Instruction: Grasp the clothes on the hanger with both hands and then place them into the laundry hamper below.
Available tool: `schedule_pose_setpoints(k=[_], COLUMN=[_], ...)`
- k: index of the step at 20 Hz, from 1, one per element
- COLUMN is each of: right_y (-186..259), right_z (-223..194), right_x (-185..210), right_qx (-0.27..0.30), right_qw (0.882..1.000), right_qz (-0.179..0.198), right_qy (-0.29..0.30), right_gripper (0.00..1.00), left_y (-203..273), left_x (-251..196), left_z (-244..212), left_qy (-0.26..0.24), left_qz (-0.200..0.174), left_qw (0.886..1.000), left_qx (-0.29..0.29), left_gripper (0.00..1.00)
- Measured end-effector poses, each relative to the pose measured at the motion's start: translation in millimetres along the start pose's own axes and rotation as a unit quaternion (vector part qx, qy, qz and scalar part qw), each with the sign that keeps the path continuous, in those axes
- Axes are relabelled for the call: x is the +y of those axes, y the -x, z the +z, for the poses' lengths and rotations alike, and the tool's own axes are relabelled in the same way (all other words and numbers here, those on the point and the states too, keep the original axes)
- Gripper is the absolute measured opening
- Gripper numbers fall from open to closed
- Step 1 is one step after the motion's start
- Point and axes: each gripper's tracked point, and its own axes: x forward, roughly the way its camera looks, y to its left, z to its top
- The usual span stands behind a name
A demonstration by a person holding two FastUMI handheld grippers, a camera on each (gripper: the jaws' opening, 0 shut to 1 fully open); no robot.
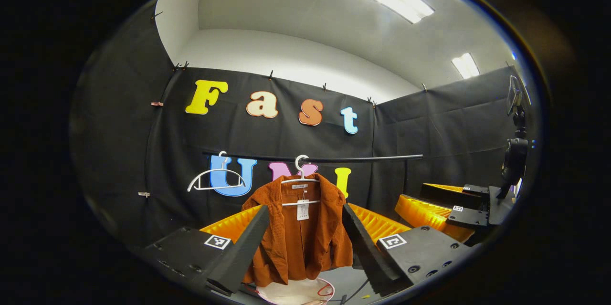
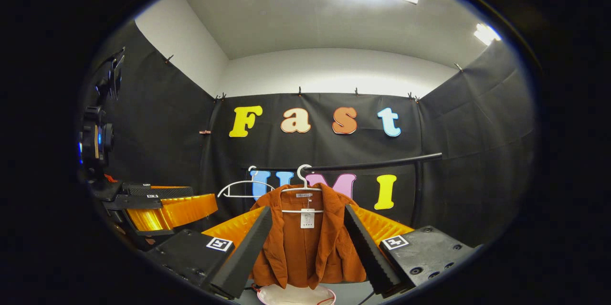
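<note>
rust corduroy jacket, on white hanger

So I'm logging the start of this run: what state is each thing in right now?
Jacket: hanging on its hanger, front open, untouched.
White hanger: hooked on the rail, holding the jacket.
Spare hanger: hooked on the rail, bare.
Laundry hamper: below the jacket.
Left hand-held gripper: open, short of the jacket.
Right hand-held gripper: open, short of the jacket.
</note>
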Motion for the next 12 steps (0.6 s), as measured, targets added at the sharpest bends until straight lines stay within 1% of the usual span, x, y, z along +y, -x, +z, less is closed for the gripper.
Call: schedule_pose_setpoints(k=[5,9,12], right_y=[-10,-20,-36], right_z=[-9,-18,-35], right_x=[3,4,-1], right_qx=[0.000,0.009,0.022], right_qw=[1.000,0.999,0.999], right_qz=[-0.024,-0.025,-0.026], right_qy=[0.017,0.023,0.019], right_gripper=[0.95,0.95,0.93], left_y=[-6,-19,-35], left_x=[10,20,24], left_z=[-12,-22,-38], left_qy=[-0.001,0.006,0.008], left_qz=[-0.013,-0.013,-0.010], left_qw=[1.000,1.000,1.000], left_qx=[0.008,0.012,0.027], left_gripper=[0.97,0.97,0.97])
